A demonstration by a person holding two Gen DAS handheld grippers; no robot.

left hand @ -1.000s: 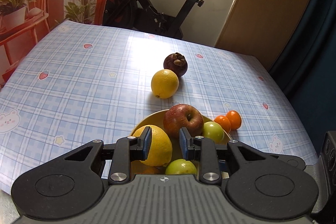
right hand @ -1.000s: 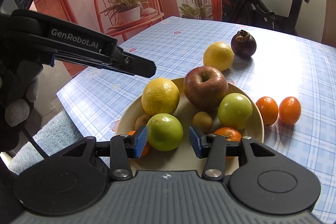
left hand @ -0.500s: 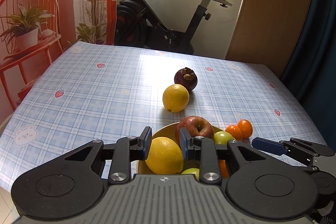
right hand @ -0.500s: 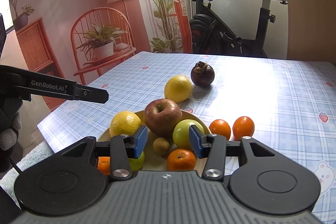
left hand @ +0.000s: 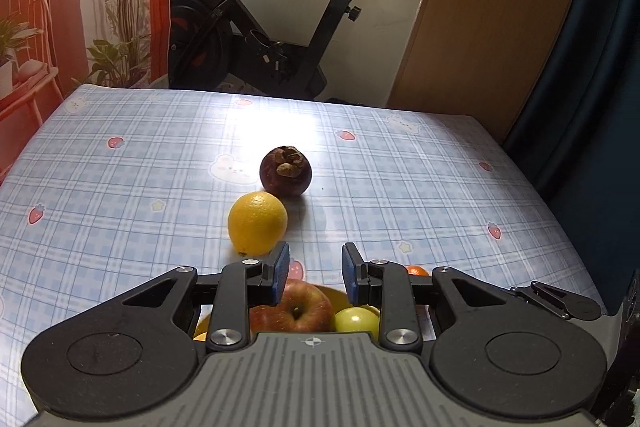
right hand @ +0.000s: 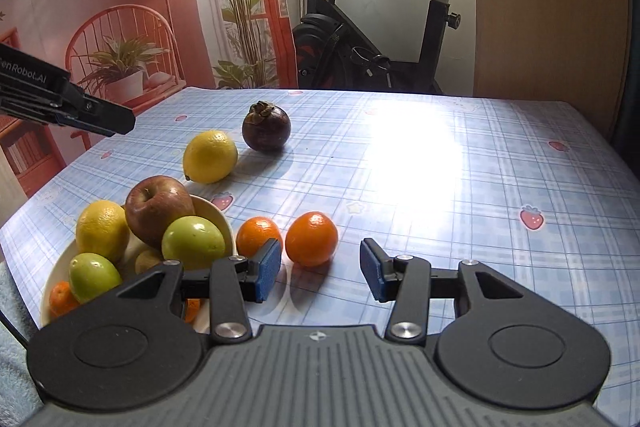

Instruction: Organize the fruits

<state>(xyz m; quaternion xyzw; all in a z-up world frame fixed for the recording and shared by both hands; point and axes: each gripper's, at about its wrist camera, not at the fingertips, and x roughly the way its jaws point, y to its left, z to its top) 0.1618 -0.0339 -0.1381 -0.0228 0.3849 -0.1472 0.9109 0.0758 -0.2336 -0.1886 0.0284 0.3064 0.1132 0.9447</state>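
- On the blue plaid tablecloth [right hand: 460,195], a cream plate [right hand: 216,215] sits at the near left edge, loaded with fruit.
- Plate contents: red apple [right hand: 158,209], yellow lemon in the plate [right hand: 102,229], two green fruits [right hand: 193,237], a small brown fruit and a small orange at the near rim.
- Outside the plate: two tangerines [right hand: 311,238] side by side on the cloth, just right of the plate rim.
- Farther back: a loose lemon [right hand: 210,156] with a dark mangosteen [right hand: 266,128] just behind it, nearly touching.
- Left gripper [left hand: 312,273]: jaws stand a narrow gap apart with nothing between the blue pads; it hovers above the apple, pointing toward the loose lemon.
- Right gripper [right hand: 319,269]: jaws apart, empty; the nearer tangerine lies just ahead of the gap, with no pad contact visible.
- Readable writing: white lettering "enRobot.AI" on the left gripper's black finger, seen at the left edge of the right wrist view; the first letter is cut off.
- Cloth print: strawberries, stars and bunny faces.
- Background: an exercise bike [right hand: 360,39] beyond the table's far edge.
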